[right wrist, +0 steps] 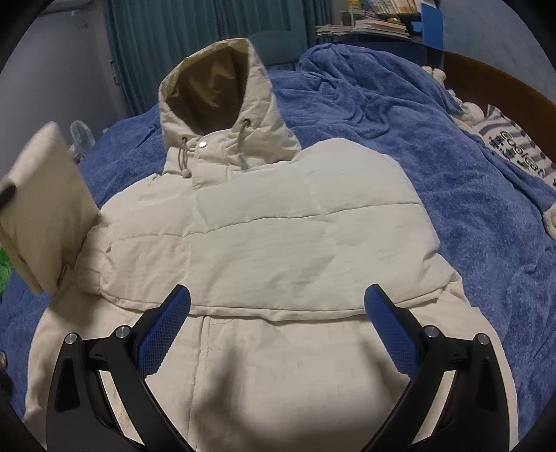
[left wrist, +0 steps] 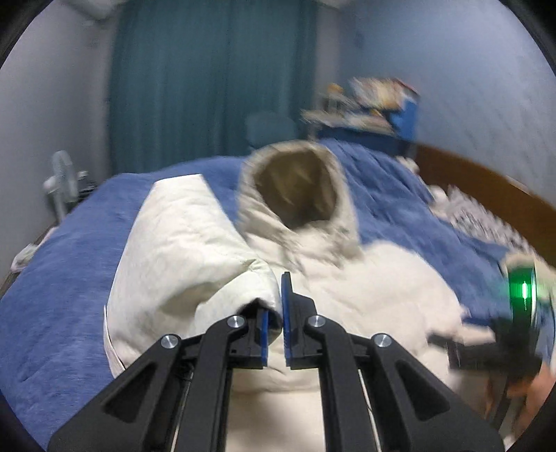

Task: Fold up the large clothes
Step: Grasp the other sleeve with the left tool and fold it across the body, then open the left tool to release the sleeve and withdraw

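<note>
My bed point(right wrist: 399, 146) fills both views, covered by a rumpled blue blanket point(right wrist: 347, 104), with a brown headboard point(right wrist: 493, 80) curving along the edge at about two o'clock in the right view. Behind it, at twelve o'clock, hangs a teal curtain point(right wrist: 194, 38); a shelf of books and papers point(right wrist: 375, 24) sits at one o'clock.

The cream padded coat point(right wrist: 264, 222) lies front-up in the middle of the blanket, its hood point(right wrist: 215, 80) pointing to twelve o'clock with the tan lining showing. The right sleeve is already folded flat across the chest. Two drawstrings hang from the collar, just under the hood opening.

The left sleeve point(left wrist: 187, 250) is lifted off the blanket: in the left view it rises from six o'clock toward eleven o'clock, and in the right view it shows as a blurred cream panel point(right wrist: 45, 208) at nine o'clock. My left tongs point(left wrist: 274, 327) are pinched together on the cuff end of that sleeve, cloth bunched between the blue pads.

My right tongs point(right wrist: 278, 327) are spread wide apart, holding nothing, hovering over the lower front of the coat at six o'clock; whether the tips touch the cloth I cannot tell. In the left view they appear at four o'clock, blurred, with a green light on them.

A striped pillow point(right wrist: 514, 146) with lettering lies at three o'clock by the headboard. A small fan point(left wrist: 62, 180) stands beyond the bed at nine o'clock in the left view.
</note>
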